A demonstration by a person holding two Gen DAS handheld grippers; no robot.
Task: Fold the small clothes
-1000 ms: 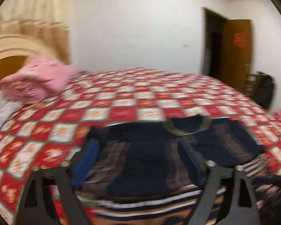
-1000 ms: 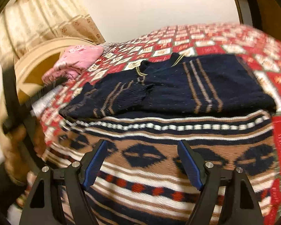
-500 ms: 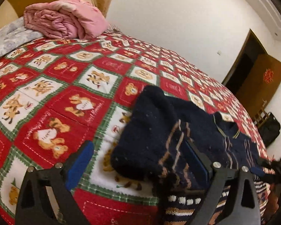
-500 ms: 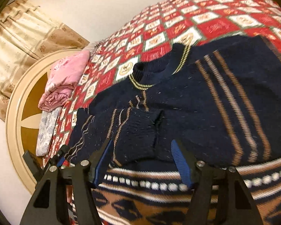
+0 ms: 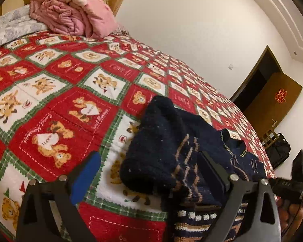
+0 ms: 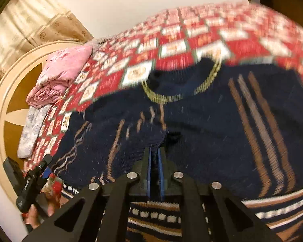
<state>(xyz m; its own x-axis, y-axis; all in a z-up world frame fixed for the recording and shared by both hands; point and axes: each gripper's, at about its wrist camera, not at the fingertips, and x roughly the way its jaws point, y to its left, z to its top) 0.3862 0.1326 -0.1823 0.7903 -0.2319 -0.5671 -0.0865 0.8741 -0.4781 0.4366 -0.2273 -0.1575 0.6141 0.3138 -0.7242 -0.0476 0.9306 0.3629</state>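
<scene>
Bed [image 5: 56, 92] with red teddy-bear quilt: navy sweater [image 5: 167, 149] lies flat; pink blanket [image 5: 70, 16] folded well beyond sweater, by headboard.

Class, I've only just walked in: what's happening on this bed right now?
A person with two handheld tongs is folding a navy knitted sweater with tan stripes on a red-and-white bear-print quilt. The right tongs are shut on the sleeve cuff lying on the sweater's body. The left tongs are open around the folded sleeve at the sweater's edge.

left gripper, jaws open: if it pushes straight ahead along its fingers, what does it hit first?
Most likely the folded-over navy sleeve of the sweater, which bulges up between the left gripper's open fingers. Depth is hard to judge through the fisheye, so it might first skim the teddy-bear quilt under it.
</scene>
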